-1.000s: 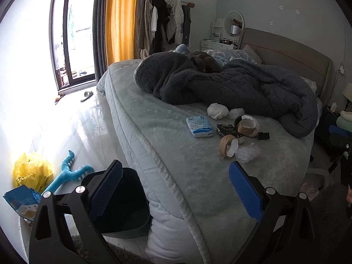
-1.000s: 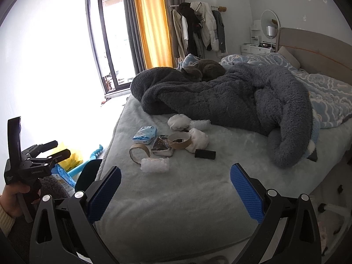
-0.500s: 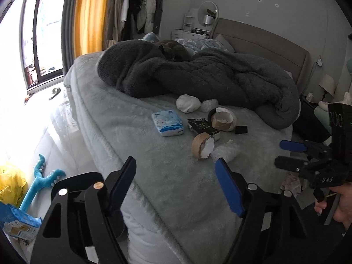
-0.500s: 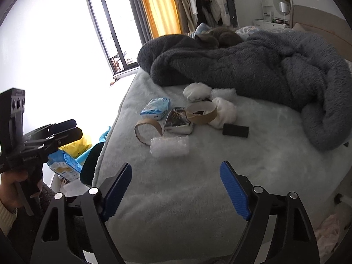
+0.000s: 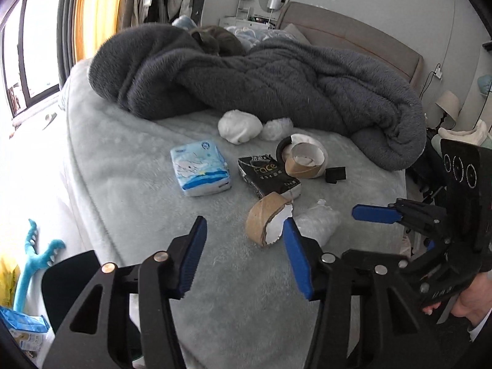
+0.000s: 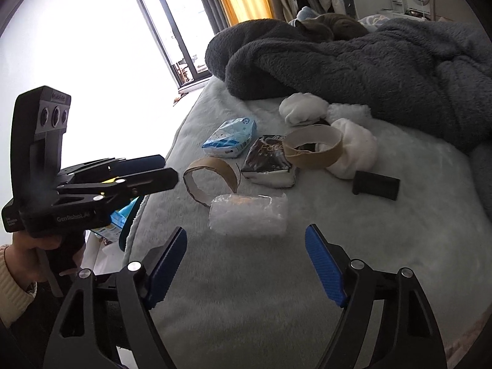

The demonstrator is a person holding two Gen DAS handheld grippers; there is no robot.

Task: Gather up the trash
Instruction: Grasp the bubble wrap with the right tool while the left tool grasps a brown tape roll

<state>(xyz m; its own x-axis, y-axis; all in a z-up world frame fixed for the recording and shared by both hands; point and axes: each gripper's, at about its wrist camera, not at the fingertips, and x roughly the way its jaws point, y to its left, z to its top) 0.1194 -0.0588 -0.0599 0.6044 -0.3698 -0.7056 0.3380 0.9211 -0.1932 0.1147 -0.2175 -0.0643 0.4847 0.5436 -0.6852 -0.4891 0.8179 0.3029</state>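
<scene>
Both tools, left [image 5: 243,246] and right [image 6: 246,255], hang open and empty; the right faces the bubble-wrap wad [image 6: 248,213] mid-frame, which it should close on next.

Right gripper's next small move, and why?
Probably ease the right gripper forward and down onto the bubble-wrap wad. Its fingers are open and empty, and the wad is the nearest trash, lying just ahead between them on the bed.
</scene>
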